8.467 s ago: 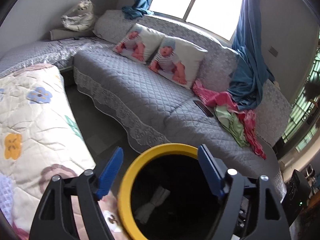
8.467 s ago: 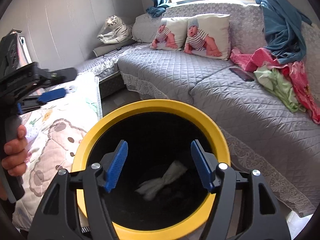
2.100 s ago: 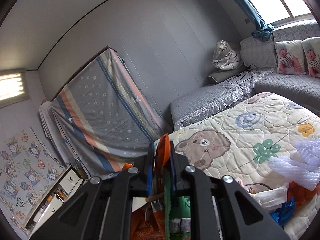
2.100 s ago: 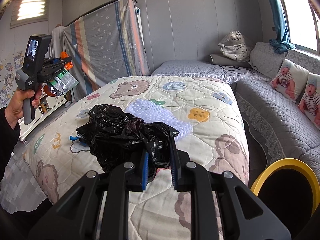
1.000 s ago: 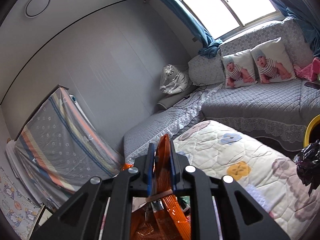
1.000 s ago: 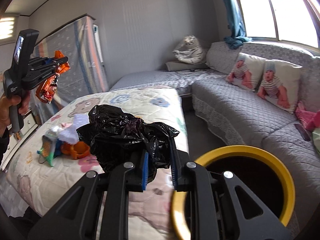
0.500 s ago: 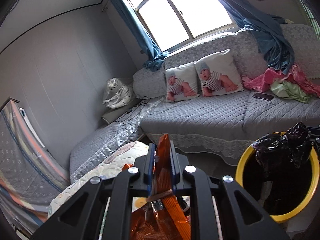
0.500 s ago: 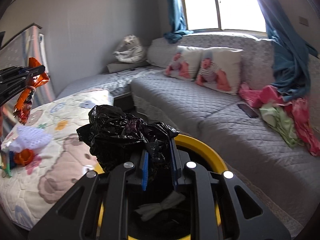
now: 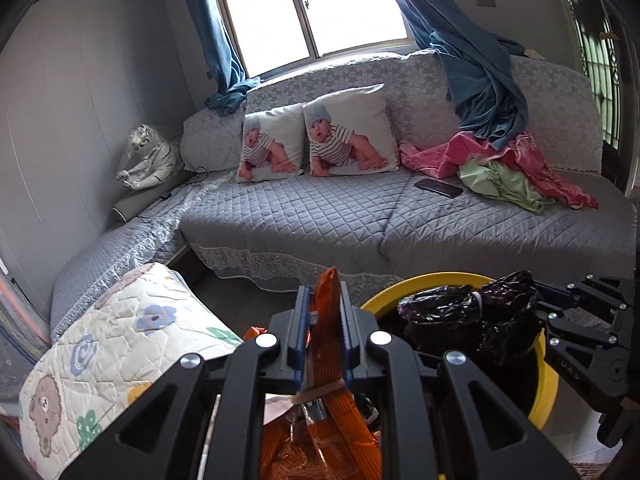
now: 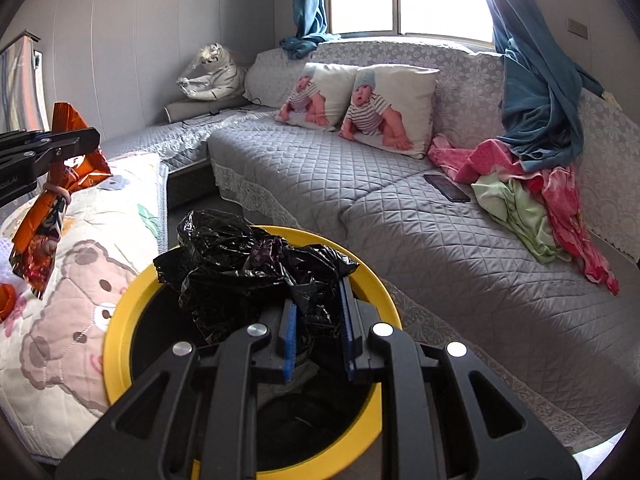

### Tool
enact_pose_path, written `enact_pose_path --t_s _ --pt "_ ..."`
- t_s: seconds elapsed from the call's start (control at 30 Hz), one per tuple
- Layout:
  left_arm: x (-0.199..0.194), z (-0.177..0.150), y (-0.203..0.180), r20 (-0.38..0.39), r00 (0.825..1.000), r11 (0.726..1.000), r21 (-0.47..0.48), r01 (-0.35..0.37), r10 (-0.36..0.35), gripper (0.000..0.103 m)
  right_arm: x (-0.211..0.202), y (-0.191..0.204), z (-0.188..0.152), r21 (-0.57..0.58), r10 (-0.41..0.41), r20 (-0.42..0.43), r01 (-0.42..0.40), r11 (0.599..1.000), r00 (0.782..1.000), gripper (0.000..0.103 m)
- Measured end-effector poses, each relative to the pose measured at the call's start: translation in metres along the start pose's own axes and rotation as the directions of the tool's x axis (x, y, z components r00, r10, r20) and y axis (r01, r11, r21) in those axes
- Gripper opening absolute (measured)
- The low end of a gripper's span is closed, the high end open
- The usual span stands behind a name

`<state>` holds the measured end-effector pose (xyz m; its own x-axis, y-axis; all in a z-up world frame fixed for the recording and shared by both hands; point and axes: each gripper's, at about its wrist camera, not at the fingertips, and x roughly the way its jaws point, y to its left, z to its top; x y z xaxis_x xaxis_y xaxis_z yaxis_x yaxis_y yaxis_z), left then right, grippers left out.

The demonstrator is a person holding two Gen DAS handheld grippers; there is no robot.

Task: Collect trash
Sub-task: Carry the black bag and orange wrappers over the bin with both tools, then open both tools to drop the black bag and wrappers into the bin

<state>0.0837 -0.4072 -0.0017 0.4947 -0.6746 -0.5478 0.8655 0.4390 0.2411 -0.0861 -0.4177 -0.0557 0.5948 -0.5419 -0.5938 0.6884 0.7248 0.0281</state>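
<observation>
My left gripper is shut on an orange snack wrapper, which hangs below it above the quilt's edge; the wrapper also shows in the right wrist view. My right gripper is shut on a crumpled black plastic bag and holds it over the mouth of the yellow-rimmed black bin. In the left wrist view the bag hangs over the bin, to the right of my left gripper.
A cartoon-print quilt covers the table left of the bin, with an orange piece on it. A grey sofa holds two baby-print pillows, a phone and pink and green clothes.
Both grippers have swung from the quilt toward the bin. The black bag has moved further over the bin's mouth. The orange wrapper has come closer to the bin's left side.
</observation>
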Motion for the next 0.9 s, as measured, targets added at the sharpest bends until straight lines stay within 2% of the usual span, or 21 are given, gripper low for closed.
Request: enact_pose_path --t_s 0.17,0.33,0.57,0.6,0.63,0.67,0.73,0.87,0.9 --pt "0.012 -0.003 -0.007 -0.031 0.997 0.996 -0.053 0.075 -0.076 0.013 0.006 -0.002 -0.001 -0.004 -0.005 -0.025 0.004 1.0 1.0 0.018" --pt "0.025 -0.004 -0.012 -0.059 0.986 0.982 -0.112 0.149 -0.157 0.013 0.009 0.0 -0.002 -0.006 -0.003 -0.038 0.003 1.0 0.999 0.018" --pt "0.036 -0.003 -0.012 -0.071 0.983 0.974 -0.163 0.157 -0.17 0.016 0.011 -0.001 -0.002 -0.005 -0.017 -0.053 0.017 1.0 0.998 0.018" --pt "0.037 -0.002 -0.011 -0.072 0.983 0.974 -0.169 0.153 -0.167 0.02 0.011 -0.002 -0.001 -0.001 -0.018 -0.055 0.018 1.0 0.998 0.021" --pt "0.038 -0.003 -0.01 -0.072 0.984 0.972 -0.178 0.15 -0.165 0.023 0.011 -0.003 -0.001 0.005 -0.021 -0.054 0.022 1.0 0.998 0.028" --pt "0.038 -0.003 -0.009 -0.07 0.983 0.97 -0.187 0.153 -0.168 0.029 0.01 -0.004 0.0 0.008 -0.024 -0.05 0.024 1.0 0.998 0.032" --pt "0.036 -0.002 -0.007 -0.066 0.985 0.971 -0.194 0.143 -0.158 0.044 0.007 -0.007 0.002 0.022 -0.031 -0.04 0.032 0.999 0.999 0.046" --pt "0.03 -0.005 0.003 -0.054 0.987 0.963 -0.231 0.136 -0.153 0.062 0.003 -0.011 0.005 0.032 -0.051 -0.025 0.052 0.998 0.998 0.052" --pt "0.027 -0.007 0.008 -0.048 0.988 0.96 -0.246 0.131 -0.147 0.071 0.002 -0.012 0.005 0.04 -0.049 -0.019 0.05 0.998 0.999 0.059"
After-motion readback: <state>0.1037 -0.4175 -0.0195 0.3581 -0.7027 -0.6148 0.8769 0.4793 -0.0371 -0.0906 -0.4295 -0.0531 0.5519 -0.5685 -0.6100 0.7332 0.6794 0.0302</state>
